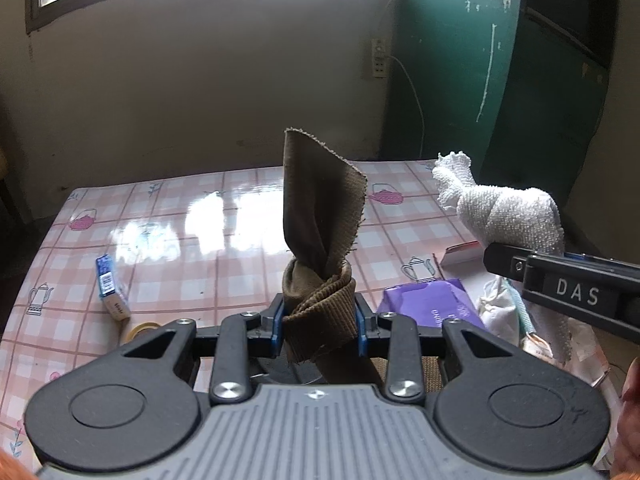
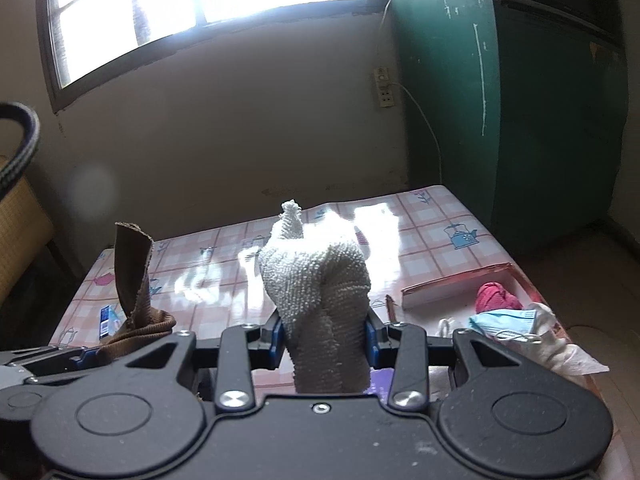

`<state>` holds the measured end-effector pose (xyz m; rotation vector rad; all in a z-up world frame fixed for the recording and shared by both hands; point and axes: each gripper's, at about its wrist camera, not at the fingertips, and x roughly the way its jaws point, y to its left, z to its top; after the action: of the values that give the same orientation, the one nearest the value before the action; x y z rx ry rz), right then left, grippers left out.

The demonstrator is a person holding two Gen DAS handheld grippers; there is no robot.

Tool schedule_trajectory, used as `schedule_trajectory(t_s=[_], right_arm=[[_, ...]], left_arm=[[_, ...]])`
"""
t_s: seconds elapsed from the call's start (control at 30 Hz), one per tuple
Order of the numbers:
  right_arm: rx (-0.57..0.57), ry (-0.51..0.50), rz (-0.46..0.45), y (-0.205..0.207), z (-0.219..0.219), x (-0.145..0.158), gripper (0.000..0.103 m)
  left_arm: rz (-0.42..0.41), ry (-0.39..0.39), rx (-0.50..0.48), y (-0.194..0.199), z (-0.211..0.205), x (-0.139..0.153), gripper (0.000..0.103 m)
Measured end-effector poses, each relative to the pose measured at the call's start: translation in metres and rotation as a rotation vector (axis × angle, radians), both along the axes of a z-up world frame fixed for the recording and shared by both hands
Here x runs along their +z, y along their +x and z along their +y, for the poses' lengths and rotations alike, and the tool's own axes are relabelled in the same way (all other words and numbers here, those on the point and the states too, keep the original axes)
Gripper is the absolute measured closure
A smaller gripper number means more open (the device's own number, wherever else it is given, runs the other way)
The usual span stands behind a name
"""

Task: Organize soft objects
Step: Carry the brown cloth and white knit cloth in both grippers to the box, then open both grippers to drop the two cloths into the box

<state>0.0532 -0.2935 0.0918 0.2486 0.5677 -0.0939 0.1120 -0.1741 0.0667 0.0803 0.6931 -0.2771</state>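
Left wrist view: the left tool (image 1: 319,320) is clamped on a knotted brown corduroy cloth (image 1: 320,208) held above the counter (image 1: 168,248) (pink check with teapots); right wrist view shows the right tool (image 2: 325,338) gripping a white terry towel (image 2: 316,276), raised beside the brown one; a red yarn ball (image 2: 498,296) lies in a shallow box (image 2: 448,282) at the right.

A blue box (image 1: 109,282) and tape roll (image 1: 141,329) lie on the checked tablecloth (image 1: 168,216).
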Motion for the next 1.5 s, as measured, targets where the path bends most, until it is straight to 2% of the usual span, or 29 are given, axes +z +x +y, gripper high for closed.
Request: schedule_trajectory(t_s=[0.6,1.13,1.5], right_arm=[[-0.066,-0.004,0.015,-0.003,-0.049,-0.003,0.057],[-0.142,-0.017,0.061,-0.012,-0.111,-0.018,0.056],[-0.166,-0.027,0.111,0.003,-0.147,-0.038,0.054]], left_arm=[[0.020,-0.003,-0.095,0.002,-0.053,-0.007,0.069],[0.051,-0.007,-0.233,0.000,-0.117,-0.016,0.069],[0.103,-0.022,-0.304,0.010,-0.160,-0.036,0.068]])
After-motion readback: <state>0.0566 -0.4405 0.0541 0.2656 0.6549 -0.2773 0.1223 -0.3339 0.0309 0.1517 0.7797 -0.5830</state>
